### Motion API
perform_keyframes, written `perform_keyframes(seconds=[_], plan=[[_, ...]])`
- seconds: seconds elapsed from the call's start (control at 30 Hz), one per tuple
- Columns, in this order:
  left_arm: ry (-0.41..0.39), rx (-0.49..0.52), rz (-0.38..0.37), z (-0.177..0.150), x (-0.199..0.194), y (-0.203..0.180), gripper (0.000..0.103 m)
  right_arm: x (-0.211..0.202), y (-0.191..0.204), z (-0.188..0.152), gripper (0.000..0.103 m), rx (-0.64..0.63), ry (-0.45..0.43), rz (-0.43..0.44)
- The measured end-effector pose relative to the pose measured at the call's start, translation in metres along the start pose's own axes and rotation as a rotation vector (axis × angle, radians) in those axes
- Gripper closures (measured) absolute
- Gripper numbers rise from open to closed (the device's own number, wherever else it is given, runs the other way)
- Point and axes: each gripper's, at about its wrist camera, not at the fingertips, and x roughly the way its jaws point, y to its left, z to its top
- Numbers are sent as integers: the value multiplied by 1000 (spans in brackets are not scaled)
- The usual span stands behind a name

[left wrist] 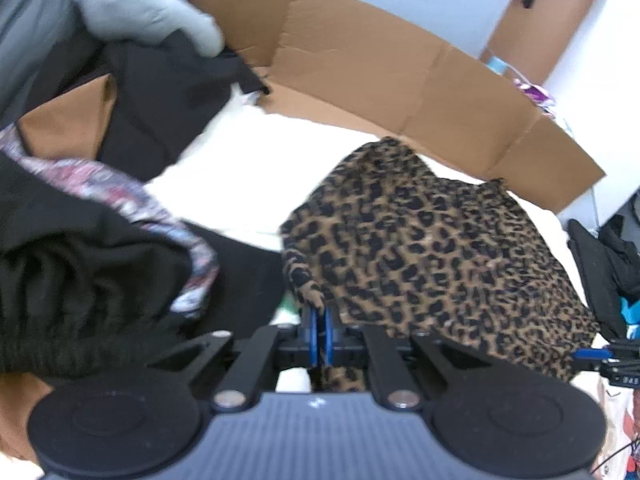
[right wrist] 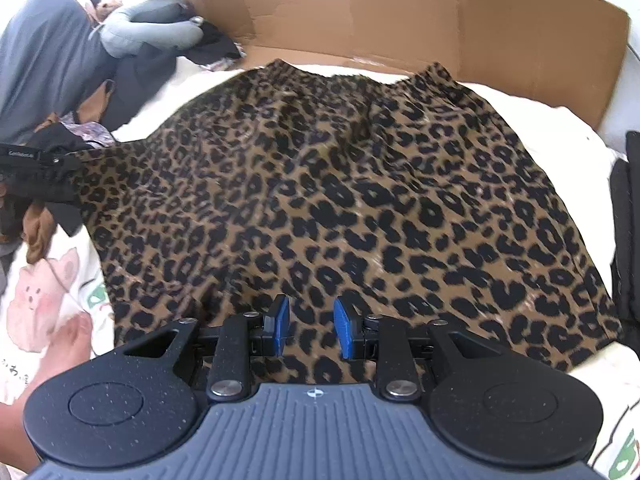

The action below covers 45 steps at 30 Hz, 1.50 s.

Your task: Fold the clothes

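A leopard-print garment [left wrist: 432, 248] [right wrist: 340, 168] lies spread on a white sheet [left wrist: 240, 184]. My left gripper [left wrist: 320, 312] is shut on the garment's near left corner, and a strip of the fabric runs up between its blue pads [left wrist: 328, 332]. In the right wrist view that gripper [right wrist: 60, 164] shows as a black body at the garment's left corner. My right gripper [right wrist: 311, 316] hovers over the near edge. Its blue pads [right wrist: 282, 318] stand apart, the fabric lies flat in the gap, and nothing is pinched. It also shows at the garment's right corner [left wrist: 596, 354].
A cardboard wall [left wrist: 360, 72] [right wrist: 440, 12] stands behind the garment. At the left is a heap of black clothes [left wrist: 80, 280], a floral piece [left wrist: 120, 188] and a grey garment [left wrist: 140, 4]. Dark items [right wrist: 628, 220] lie at the right edge. The sheet carries a cartoon print [right wrist: 44, 292].
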Motion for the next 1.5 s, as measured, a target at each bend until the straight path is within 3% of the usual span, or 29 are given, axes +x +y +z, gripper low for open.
perform_keyframes(seconds=[0.17, 0.43, 0.63, 0.97, 1.13, 1.27, 1.5], plan=[[24, 41, -10, -2, 18, -35, 98, 3, 10, 6, 71, -16, -7, 27], [66, 96, -30, -22, 43, -86, 98, 10, 21, 12, 56, -1, -13, 49], [85, 142, -31, -24, 53, -112, 98, 14, 28, 15, 55, 14, -12, 88], [98, 143, -64, -21, 65, -147, 98, 23, 41, 21, 55, 29, 1, 170], [90, 139, -126, -20, 65, -162, 98, 26, 47, 30, 55, 47, -30, 202], [72, 116, -188, -17, 62, -166, 98, 28, 55, 38, 55, 43, -57, 224], [70, 96, -209, -15, 60, -167, 98, 38, 70, 47, 55, 36, -75, 233]])
